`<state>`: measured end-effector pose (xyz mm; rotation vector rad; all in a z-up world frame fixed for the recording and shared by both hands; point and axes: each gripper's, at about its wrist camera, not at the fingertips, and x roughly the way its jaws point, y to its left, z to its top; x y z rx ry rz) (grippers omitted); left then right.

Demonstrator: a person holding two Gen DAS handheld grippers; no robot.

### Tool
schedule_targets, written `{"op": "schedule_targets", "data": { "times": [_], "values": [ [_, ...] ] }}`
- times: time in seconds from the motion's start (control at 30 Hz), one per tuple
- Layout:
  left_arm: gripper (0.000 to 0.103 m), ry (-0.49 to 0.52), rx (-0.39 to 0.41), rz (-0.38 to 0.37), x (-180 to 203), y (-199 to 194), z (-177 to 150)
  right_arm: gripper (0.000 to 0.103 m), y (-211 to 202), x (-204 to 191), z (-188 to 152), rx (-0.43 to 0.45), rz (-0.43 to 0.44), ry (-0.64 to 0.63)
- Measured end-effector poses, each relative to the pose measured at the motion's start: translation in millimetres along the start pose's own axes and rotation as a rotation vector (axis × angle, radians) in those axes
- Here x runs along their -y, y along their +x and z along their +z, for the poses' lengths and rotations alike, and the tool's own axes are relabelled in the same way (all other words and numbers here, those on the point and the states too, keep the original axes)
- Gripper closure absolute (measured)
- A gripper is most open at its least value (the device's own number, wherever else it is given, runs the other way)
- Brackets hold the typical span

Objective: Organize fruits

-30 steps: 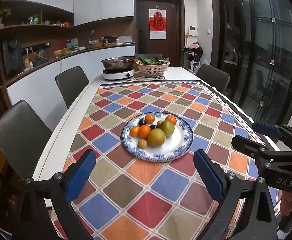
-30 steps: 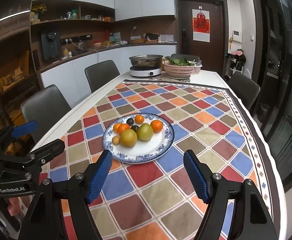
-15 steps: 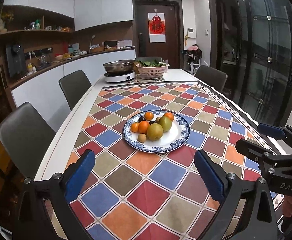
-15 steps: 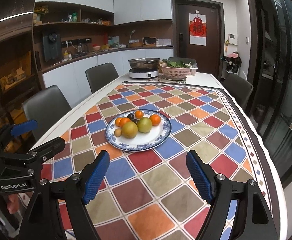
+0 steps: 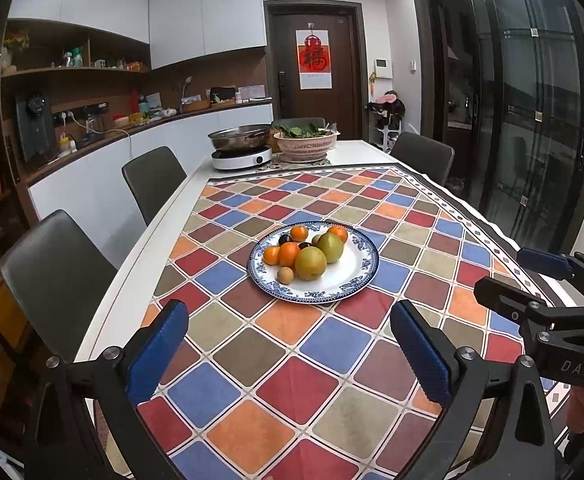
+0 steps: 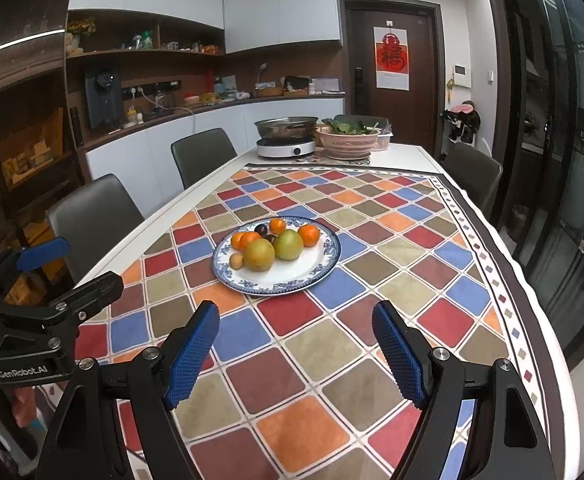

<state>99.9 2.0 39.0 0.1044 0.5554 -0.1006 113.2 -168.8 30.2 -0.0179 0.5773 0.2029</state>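
Checkered multicolour tablecloth [image 5: 292, 360] fills the lower frame, where the left gripper [image 5: 288, 356] and right gripper [image 6: 296, 356] both hover, blue pads spread wide, holding nothing; beyond, mid-frame, the blue-rimmed white plate [image 5: 356, 280] carries oranges and green fruits [image 5: 310, 263].

Fruits sit heaped on a blue-rimmed white plate [image 5: 366, 276] — two large yellow-green pears [image 5: 310, 263], several small oranges [image 5: 289, 253], dark plums [image 5: 284, 239] and one small tan fruit [image 5: 285, 275] at the near edge.

Fruit [image 5: 310, 263] on plate [image 5: 356, 280], tablecloth [image 5: 252, 360] beneath, cooker [image 5: 241, 157] behind
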Motion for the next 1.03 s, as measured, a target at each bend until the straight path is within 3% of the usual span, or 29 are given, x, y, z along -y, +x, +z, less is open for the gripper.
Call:
{"op": "schedule_targets", "data": {
  "times": [1.03],
  "values": [
    [0.0,-0.046,-0.032,-0.009,3.1,-2.6,-6.0,0.024,-2.9,8.1,-4.1,0.012,-0.028,-0.001]
  ]
}}
